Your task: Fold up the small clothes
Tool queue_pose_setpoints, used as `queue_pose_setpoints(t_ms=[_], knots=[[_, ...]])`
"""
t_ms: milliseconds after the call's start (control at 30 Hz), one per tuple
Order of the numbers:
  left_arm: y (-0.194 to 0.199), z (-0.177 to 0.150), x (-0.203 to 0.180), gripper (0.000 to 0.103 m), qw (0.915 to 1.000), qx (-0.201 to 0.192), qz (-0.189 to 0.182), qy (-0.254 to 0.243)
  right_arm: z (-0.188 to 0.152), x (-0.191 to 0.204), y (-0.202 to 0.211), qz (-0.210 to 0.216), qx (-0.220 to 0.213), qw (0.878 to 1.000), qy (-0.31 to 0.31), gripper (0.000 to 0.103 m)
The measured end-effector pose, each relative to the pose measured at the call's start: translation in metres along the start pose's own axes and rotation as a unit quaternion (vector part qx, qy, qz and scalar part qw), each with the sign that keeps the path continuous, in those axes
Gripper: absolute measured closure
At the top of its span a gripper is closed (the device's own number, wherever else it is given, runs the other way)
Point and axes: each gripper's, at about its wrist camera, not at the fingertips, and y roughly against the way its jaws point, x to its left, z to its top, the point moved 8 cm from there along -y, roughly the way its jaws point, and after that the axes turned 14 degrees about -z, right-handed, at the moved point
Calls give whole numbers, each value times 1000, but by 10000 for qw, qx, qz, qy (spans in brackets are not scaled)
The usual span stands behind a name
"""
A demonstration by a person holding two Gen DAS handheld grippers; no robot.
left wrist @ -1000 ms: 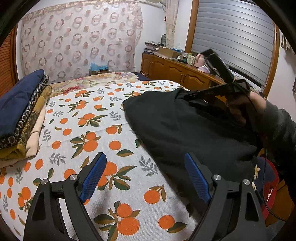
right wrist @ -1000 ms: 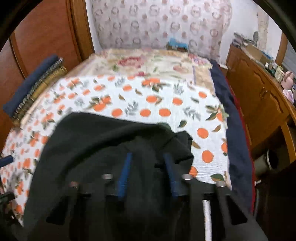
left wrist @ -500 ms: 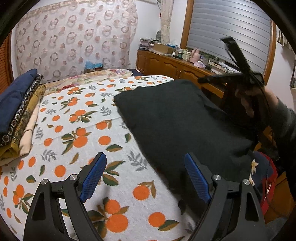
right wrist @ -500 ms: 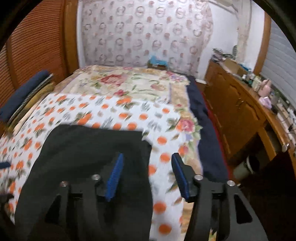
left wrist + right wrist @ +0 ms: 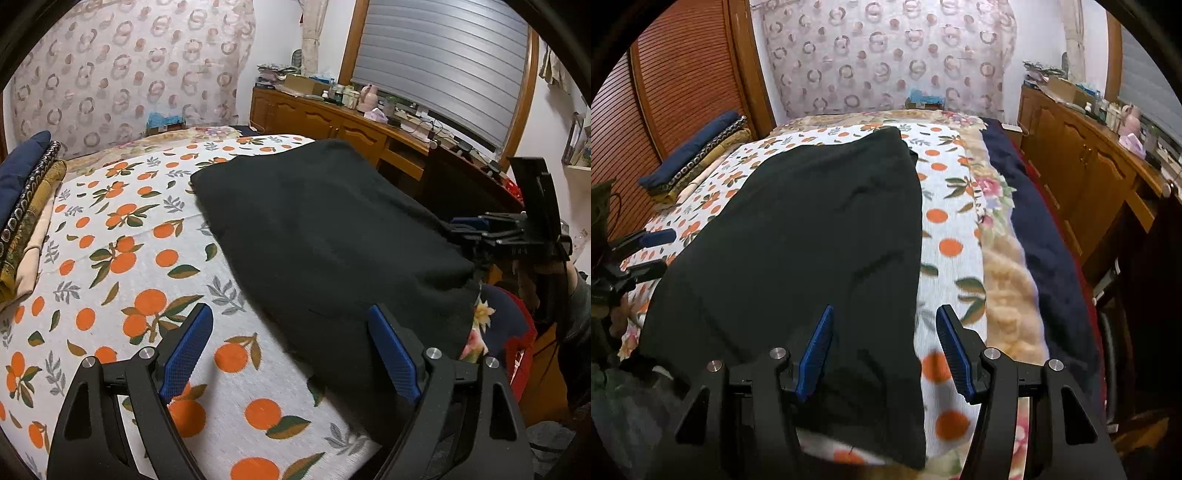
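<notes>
Now that the right gripper [image 5: 882,349] has let go and both stand open and empty, the black knit garment [image 5: 325,236] lies folded flat, ready for another fold.

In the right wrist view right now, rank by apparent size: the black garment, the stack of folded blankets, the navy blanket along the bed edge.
1. black garment, largest by far.
2. navy blanket.
3. stack of folded blankets, smallest, though it lies farthest from the camera, so its true size is unsure.
</notes>
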Motion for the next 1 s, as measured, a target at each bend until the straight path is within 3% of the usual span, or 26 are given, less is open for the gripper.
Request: queue_pose_setpoints(t_ms=[300,567,633,733,767,800,833,867,900,1000], knots=[[-4,-10,-11,16,9998,137,-144,-28,-12,22,16,363,191,9991,73,44],[-12,-23,-22,20,9982,384,-461,18,-15,28,16,424,169,9989,111,44],[-14,-27,-25,23,9975,484,-519,26,-18,31,18,458,147,9987,160,50],[-16,-35,-31,34,9964,576,-628,-15,-22,37,21,594,114,9980,196,70],[-16,-36,-35,48,9956,616,-701,-42,-22,39,23,650,102,9976,216,80],[-17,-37,-37,69,9949,644,-779,-52,-22,40,25,708,86,9972,229,85],[-18,-38,-39,77,9939,703,-848,-42,-21,41,26,687,44,9974,235,86],[-18,-37,-41,93,9938,706,-848,-104,-19,41,28,660,0,9975,244,88],[-16,-34,-43,98,9939,673,-862,-148,-16,40,32,680,-70,9974,224,88],[-1,-12,-44,99,9945,293,-1003,-112,3,33,48,826,-397,9958,57,89]])
